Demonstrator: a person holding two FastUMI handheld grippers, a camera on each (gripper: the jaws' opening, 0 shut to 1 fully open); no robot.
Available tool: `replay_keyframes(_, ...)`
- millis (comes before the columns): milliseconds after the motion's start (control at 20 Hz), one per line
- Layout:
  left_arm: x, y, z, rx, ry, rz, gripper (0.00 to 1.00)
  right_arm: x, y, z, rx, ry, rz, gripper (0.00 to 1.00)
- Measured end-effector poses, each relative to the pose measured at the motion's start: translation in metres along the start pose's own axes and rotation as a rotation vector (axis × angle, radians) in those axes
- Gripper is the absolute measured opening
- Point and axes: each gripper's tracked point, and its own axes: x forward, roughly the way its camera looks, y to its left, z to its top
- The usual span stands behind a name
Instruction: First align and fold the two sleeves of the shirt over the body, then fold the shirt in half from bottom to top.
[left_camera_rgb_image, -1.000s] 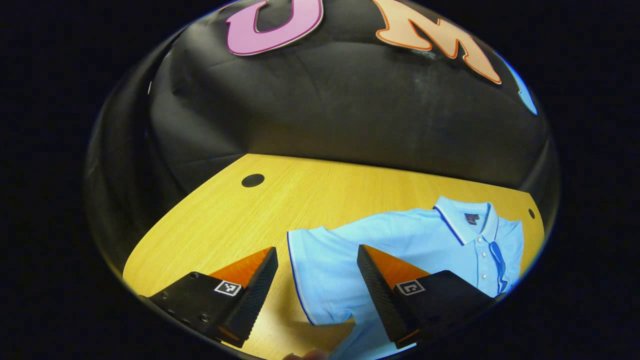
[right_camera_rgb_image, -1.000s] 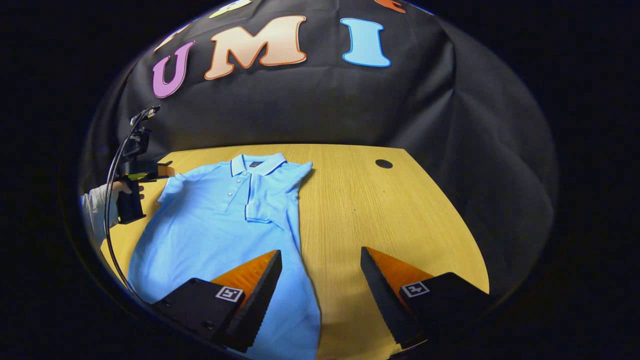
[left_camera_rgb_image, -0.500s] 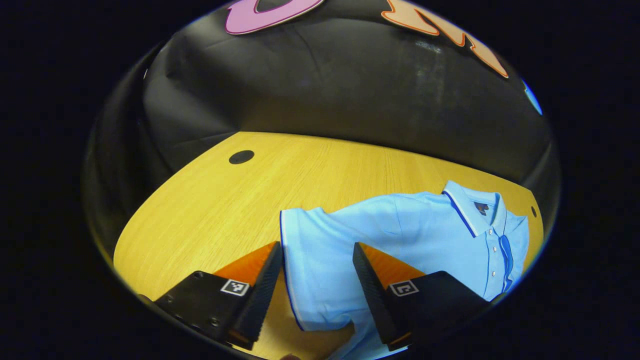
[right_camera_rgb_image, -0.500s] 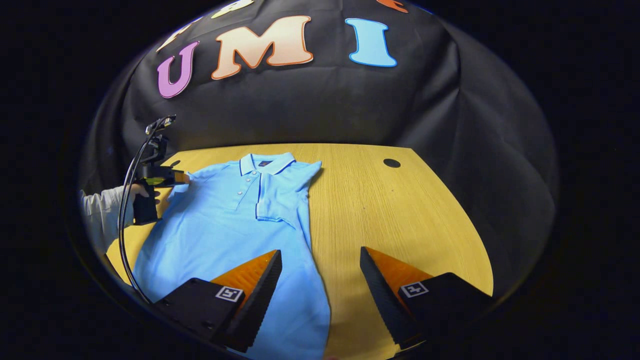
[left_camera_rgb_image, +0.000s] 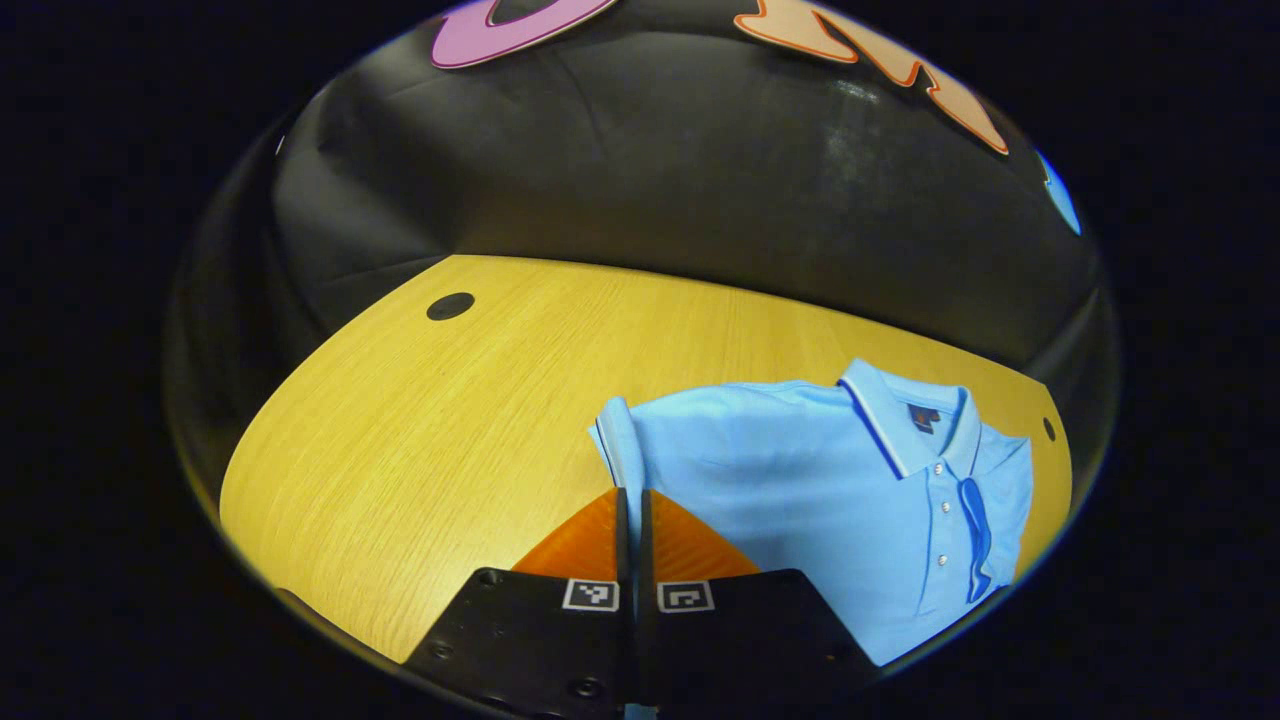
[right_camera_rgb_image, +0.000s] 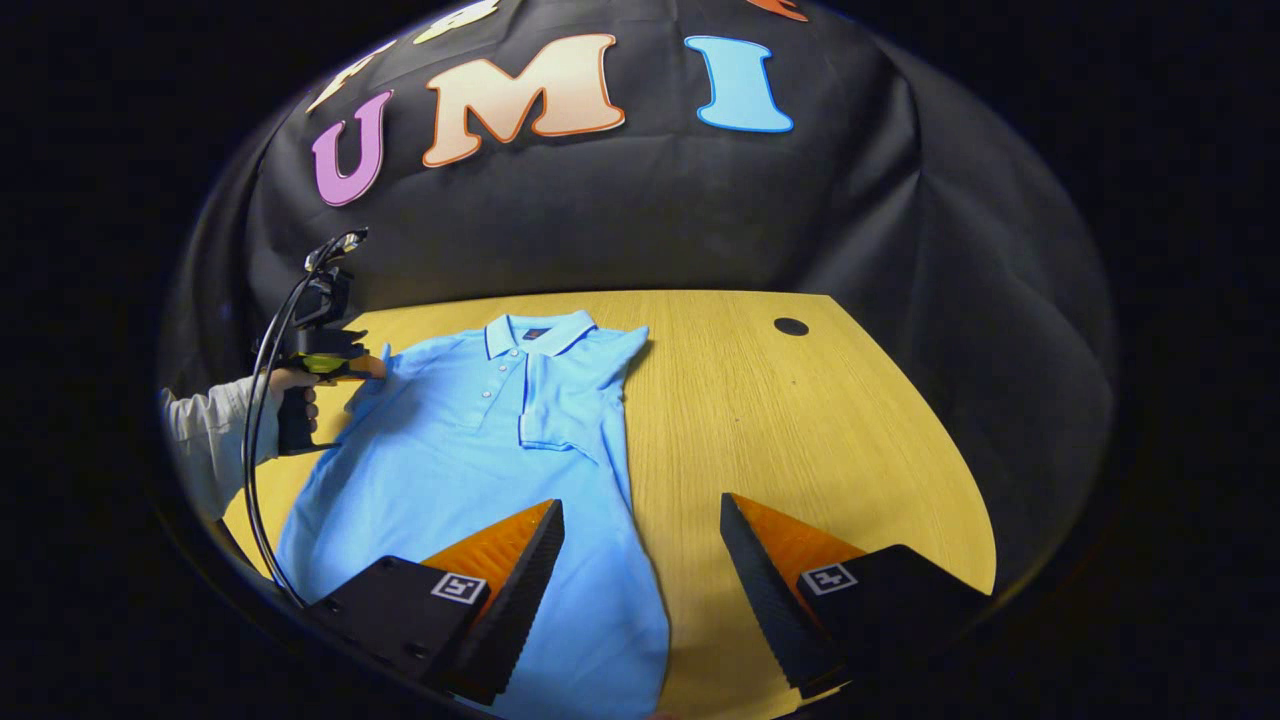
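A light blue polo shirt (left_camera_rgb_image: 800, 470) lies face up on the wooden table (left_camera_rgb_image: 420, 430), collar toward the wall. My left gripper (left_camera_rgb_image: 632, 505) is shut on its sleeve (left_camera_rgb_image: 616, 435), which bunches up just beyond the fingertips. In the right gripper view the shirt (right_camera_rgb_image: 450, 470) spreads at the left, and its other sleeve (right_camera_rgb_image: 555, 410) lies folded over the body. There a hand holds the left gripper (right_camera_rgb_image: 372, 368) at the shirt's far left sleeve. My right gripper (right_camera_rgb_image: 640, 515) is open above the shirt's lower right edge, one finger over cloth and one over bare table (right_camera_rgb_image: 800, 420).
Round cable holes sit in the tabletop, one at the far left (left_camera_rgb_image: 450, 306), one behind the collar (left_camera_rgb_image: 1048, 429), and one at the far right (right_camera_rgb_image: 790, 327). A cable (right_camera_rgb_image: 255, 440) hangs from the left gripper. A black cloth wall closes the back.
My left gripper moved onto the sleeve and shut on it, gathering the cloth toward the body. The right gripper stayed open and barely shifted.
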Motion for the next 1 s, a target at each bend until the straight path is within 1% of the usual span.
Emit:
replay_keyframes(50, -0.006, -0.013, 0.005, -0.012, -0.015, -0.028, 0.0, -0.002, -0.001, 0.002, -0.002, -0.008, 0.004, 0.95)
replay_keyframes(100, -0.013, -0.026, 0.011, -0.017, -0.027, -0.058, 0.0, -0.004, -0.001, 0.003, -0.006, -0.013, 0.006, 0.98)
replay_keyframes(150, -0.021, -0.037, 0.016, -0.01, -0.041, -0.084, 0.0, -0.006, -0.001, 0.002, -0.01, -0.016, 0.009, 0.98)
replay_keyframes(200, -0.027, -0.05, 0.02, 0.014, -0.056, -0.109, 0.0, -0.007, 0.0, 0.003, -0.014, -0.02, 0.01, 0.95)
replay_keyframes(250, -0.034, -0.06, 0.023, 0.044, -0.067, -0.129, 0.0, -0.009, -0.001, 0.004, -0.017, -0.025, 0.012, 0.95)
replay_keyframes(300, -0.04, -0.07, 0.025, 0.073, -0.08, -0.148, 0.0, -0.011, -0.001, 0.004, -0.018, -0.029, 0.014, 0.98)
replay_keyframes(350, -0.046, -0.081, 0.024, 0.097, -0.085, -0.165, 0.0, -0.013, -0.001, 0.004, -0.017, -0.031, 0.016, 0.98)
replay_keyframes(400, -0.051, -0.092, 0.02, 0.109, -0.08, -0.187, 0.0, -0.014, 0.0, 0.003, -0.014, -0.032, 0.018, 0.95)
replay_keyframes(450, -0.056, -0.102, 0.014, 0.123, -0.074, -0.204, 0.0, -0.015, 0.0, 0.004, -0.012, -0.035, 0.02, 0.98)
replay_keyframes(500, -0.057, -0.113, 0.009, 0.141, -0.067, -0.224, 0.0, -0.014, 0.001, 0.005, -0.01, -0.039, 0.022, 0.95)
replay_keyframes(650, -0.06, -0.137, -0.011, 0.197, -0.054, -0.254, 0.0, -0.016, 0.006, 0.004, -0.009, -0.047, 0.034, 0.95)
replay_keyframes(700, -0.058, -0.143, -0.018, 0.206, -0.045, -0.259, 0.0, -0.017, 0.008, 0.0, -0.01, -0.042, 0.038, 0.98)
replay_keyframes(800, -0.051, -0.148, -0.028, 0.203, -0.028, -0.25, 0.0, -0.016, 0.011, -0.003, -0.018, -0.038, 0.038, 0.98)
replay_keyframes(900, -0.048, -0.151, -0.032, 0.177, -0.031, -0.252, 0.0, -0.018, 0.017, -0.003, -0.02, -0.046, 0.045, 0.98)
replay_keyframes(950, -0.054, -0.151, -0.034, 0.163, -0.024, -0.265, 0.07, -0.02, 0.02, -0.002, -0.021, -0.05, 0.049, 0.98)
replay_keyframes(1000, -0.054, -0.15, -0.033, 0.154, -0.032, -0.266, 0.16, -0.027, 0.016, -0.001, -0.021, -0.051, 0.05, 0.95)
